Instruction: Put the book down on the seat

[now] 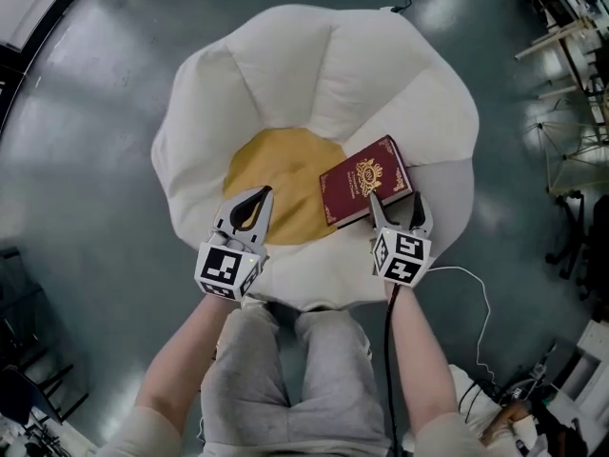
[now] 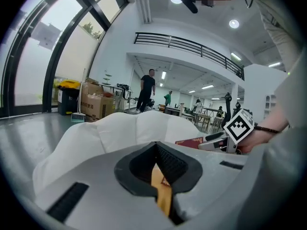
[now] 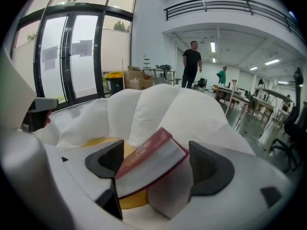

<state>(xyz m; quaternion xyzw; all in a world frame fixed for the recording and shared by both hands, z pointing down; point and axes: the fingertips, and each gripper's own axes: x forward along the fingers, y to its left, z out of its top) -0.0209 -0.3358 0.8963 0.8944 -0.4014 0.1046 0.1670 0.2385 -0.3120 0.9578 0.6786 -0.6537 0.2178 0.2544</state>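
Observation:
A dark red book (image 1: 366, 181) with a gold crest lies flat on the seat (image 1: 285, 74), a white petal-shaped cushion with a yellow centre (image 1: 281, 174). The book rests partly on the yellow centre's right edge and partly on the white. My right gripper (image 1: 395, 208) is open at the book's near corner. In the right gripper view the book (image 3: 148, 164) sits between the jaws of my right gripper (image 3: 153, 164), and the pads do not press on it. My left gripper (image 1: 259, 198) is shut and empty over the yellow centre's near-left edge. The left gripper view shows my left gripper (image 2: 160, 176) and the book (image 2: 190, 142).
My legs in grey trousers (image 1: 285, 379) are just behind the seat's near edge. A white cable (image 1: 476, 293) runs over the grey floor at the right. Desks and chairs (image 1: 571, 65) stand far right. Cardboard boxes (image 2: 93, 104) and standing people (image 3: 192, 63) are beyond the seat.

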